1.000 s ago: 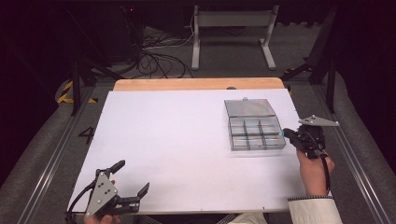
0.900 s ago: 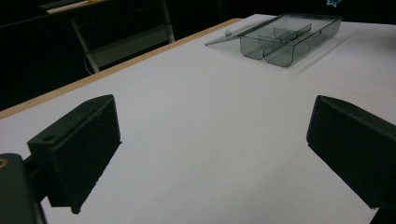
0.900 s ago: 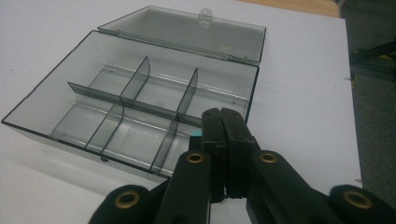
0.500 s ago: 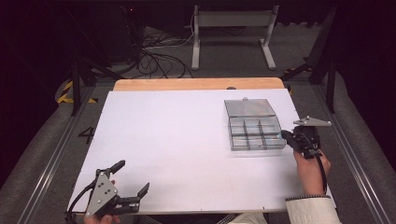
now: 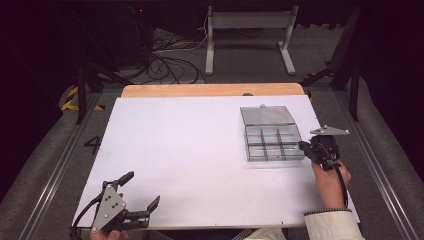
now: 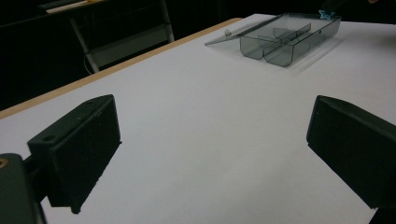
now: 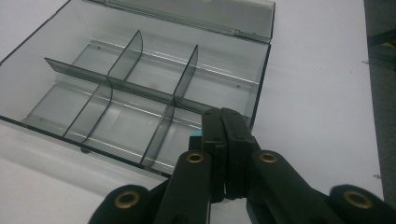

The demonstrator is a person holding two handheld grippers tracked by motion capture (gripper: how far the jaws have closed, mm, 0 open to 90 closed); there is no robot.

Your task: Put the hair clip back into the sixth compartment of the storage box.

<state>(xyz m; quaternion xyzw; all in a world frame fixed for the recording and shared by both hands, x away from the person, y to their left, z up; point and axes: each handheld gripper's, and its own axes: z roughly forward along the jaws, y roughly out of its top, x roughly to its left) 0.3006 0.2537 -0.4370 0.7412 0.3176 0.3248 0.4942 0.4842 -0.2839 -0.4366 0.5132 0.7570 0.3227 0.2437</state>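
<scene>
A clear grey compartment box (image 5: pixel 272 141) lies open on the right of the white table (image 5: pixel 190 145), its lid (image 5: pixel 265 115) folded back flat. My right gripper (image 5: pixel 303 146) is at the box's near right corner with its jaws pressed together. In the right gripper view the right gripper (image 7: pixel 223 114) hangs over the near right compartment of the box (image 7: pixel 261 84), and a small teal piece (image 7: pixel 195 135) peeks out beside the jaws. The teal piece (image 6: pixel 329 13) also shows at the far corner of the box (image 6: pixel 289 39). My left gripper (image 5: pixel 144 187) rests open near the table's front left edge, the left gripper (image 6: pixel 215 149) holding nothing.
The box compartments that I can see hold nothing. A wooden strip (image 5: pixel 210 90) runs along the table's far edge. Beyond it are cables (image 5: pixel 165 60) and a metal stand (image 5: pixel 250 30) on the floor. Metal rails (image 5: pixel 55 170) flank the table.
My right gripper has edged slightly left toward the box's near right corner, jaws still shut. The left gripper has not moved.
</scene>
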